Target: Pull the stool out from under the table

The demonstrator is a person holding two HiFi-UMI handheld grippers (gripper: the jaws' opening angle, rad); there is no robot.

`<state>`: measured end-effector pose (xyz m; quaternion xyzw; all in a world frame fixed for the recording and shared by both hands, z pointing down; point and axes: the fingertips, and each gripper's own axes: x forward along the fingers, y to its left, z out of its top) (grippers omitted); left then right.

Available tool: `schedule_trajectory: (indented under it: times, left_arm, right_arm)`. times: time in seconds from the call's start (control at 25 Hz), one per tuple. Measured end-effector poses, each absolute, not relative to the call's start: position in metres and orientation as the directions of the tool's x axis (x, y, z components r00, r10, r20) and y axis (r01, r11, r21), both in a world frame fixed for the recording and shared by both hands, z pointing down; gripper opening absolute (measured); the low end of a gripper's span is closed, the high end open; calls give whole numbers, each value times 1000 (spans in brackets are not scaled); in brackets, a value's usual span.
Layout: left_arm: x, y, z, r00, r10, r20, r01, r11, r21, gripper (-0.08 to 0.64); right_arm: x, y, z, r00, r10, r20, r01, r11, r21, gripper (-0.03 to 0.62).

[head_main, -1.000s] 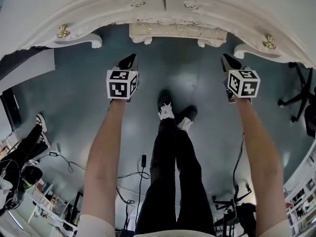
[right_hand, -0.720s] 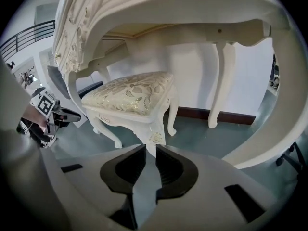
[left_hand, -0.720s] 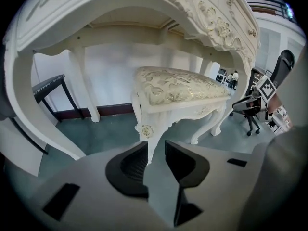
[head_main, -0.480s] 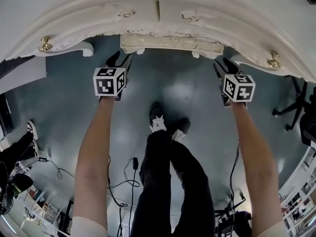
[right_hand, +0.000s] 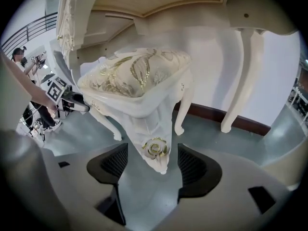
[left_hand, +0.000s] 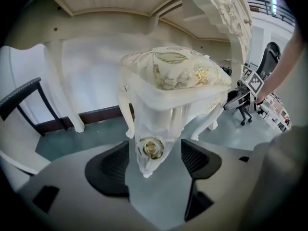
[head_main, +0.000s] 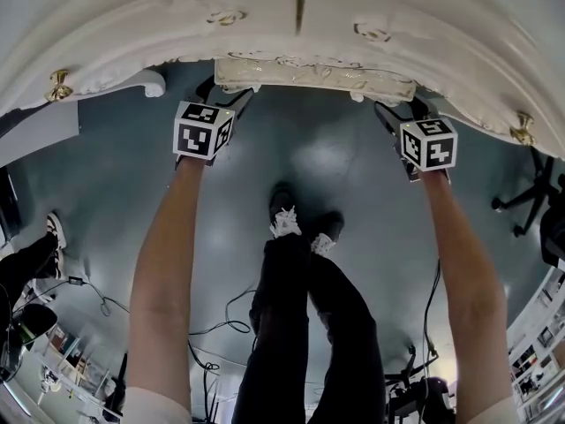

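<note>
A white carved stool with a gold-patterned cushion [left_hand: 175, 73] stands under the ornate white table [head_main: 132, 34]; in the head view only its front rail [head_main: 313, 71] shows below the table's edge. My left gripper [head_main: 225, 94] is at the stool's left front corner and my right gripper [head_main: 399, 111] at its right front corner. In the left gripper view, the corner leg with a carved rose [left_hand: 153, 148] sits between my left gripper's [left_hand: 154, 165] jaws. They have just been opening, and the pads [left_hand: 110, 167] stand apart from it. My right gripper [right_hand: 154, 167] likewise straddles a rose corner [right_hand: 155, 149], jaws just opened, not touching.
Table legs [right_hand: 240, 81] stand behind the stool. A black office chair [head_main: 530, 175] is at the right and another dark chair [left_hand: 24, 97] at the left. My own feet [head_main: 296, 219] are on the blue-grey floor, with cables [head_main: 221, 312] behind them. Another person's shoe [head_main: 53, 232] shows far left.
Both grippers have moved forward and down, up to the stool's front corners at the table's edge. Their jaws went from shut to wide open.
</note>
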<state>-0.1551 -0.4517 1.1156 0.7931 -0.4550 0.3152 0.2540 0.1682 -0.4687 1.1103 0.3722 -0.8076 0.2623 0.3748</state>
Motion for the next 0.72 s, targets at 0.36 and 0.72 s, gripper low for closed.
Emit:
schedule_trajectory:
  times: [0.36,0.72]
  left_arm:
    - [-140,-470,1123,390,-525,757,-851,-519,80,341]
    - [-141,-463,1121,374,-514,772,-856,-512,73,339]
  right_arm:
    - [157,-482,1124,-378,-358,854,-785,613,-90,304]
    - [160,-471,1128,-335,-355,873,-791,609,-55,302]
